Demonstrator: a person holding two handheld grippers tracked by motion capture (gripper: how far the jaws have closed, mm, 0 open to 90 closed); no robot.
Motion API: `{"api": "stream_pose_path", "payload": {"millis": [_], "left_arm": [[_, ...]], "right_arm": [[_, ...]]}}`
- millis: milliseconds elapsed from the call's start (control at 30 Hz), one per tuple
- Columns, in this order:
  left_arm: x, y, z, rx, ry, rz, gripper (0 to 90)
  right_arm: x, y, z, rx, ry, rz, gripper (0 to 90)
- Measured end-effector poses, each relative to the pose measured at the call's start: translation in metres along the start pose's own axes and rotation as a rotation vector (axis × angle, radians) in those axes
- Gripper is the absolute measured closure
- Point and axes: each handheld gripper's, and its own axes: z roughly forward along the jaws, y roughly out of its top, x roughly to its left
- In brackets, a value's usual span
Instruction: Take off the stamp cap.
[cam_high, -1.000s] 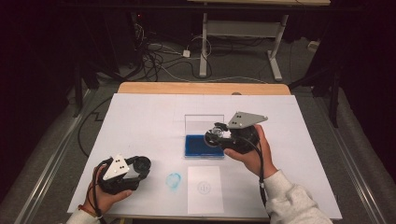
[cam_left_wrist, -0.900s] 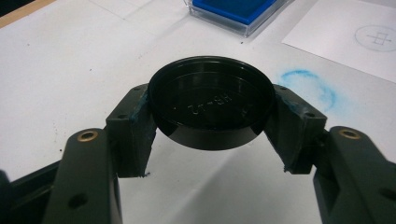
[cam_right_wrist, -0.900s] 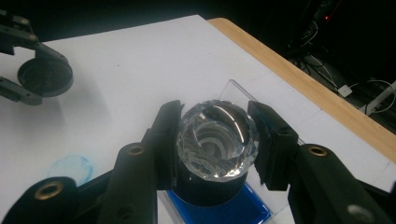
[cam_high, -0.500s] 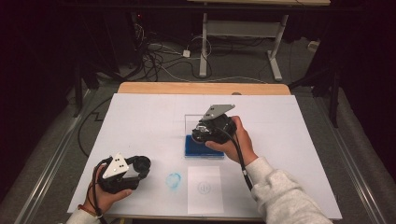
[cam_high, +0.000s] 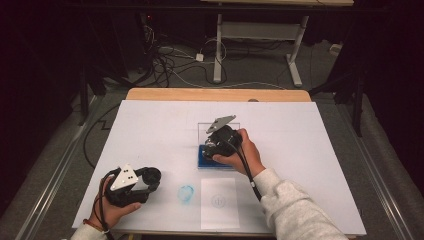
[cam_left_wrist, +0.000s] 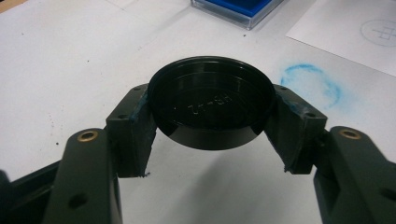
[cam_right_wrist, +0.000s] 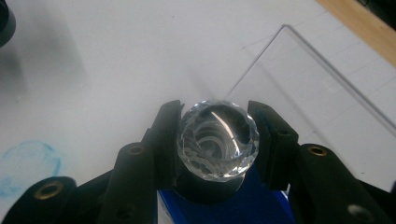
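Observation:
My left gripper (cam_left_wrist: 211, 122) is shut on a round black cap (cam_left_wrist: 211, 100), held just above the white table cover. In the high view that left gripper (cam_high: 152, 177) rests at the front left. My right gripper (cam_right_wrist: 218, 136) is shut on a stamp with a faceted clear knob (cam_right_wrist: 218, 140) and a dark body below it. It hangs over the blue ink pad (cam_right_wrist: 243, 207). In the high view the right gripper (cam_high: 212, 146) sits over the ink pad (cam_high: 204, 159), whose clear lid (cam_high: 220, 130) stands open behind it.
A blue ring mark (cam_high: 186, 193) stains the white cover (cam_high: 150, 130) beside a paper sheet (cam_high: 220, 202) with a printed circle. The ring mark (cam_left_wrist: 310, 84) lies just past the cap. Bare wood edges the table's far side (cam_high: 215, 94).
The right hand has carried the stamp to the left and down, from beside the ink pad to over it. The left hand and its cap have stayed put.

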Motion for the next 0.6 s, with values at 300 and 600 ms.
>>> {"api": "stream_pose_path", "payload": {"millis": [300,600], "left_arm": [[0.0,0.0,0.001,0.003,-0.003,-0.001,36.9],[-0.001,0.0,0.0,-0.002,0.002,-0.001,36.9]], "right_arm": [[0.002,-0.006,0.012,0.042,0.005,0.005,57.5],[0.001,-0.008,0.015,0.037,0.009,0.001,57.5]]}}
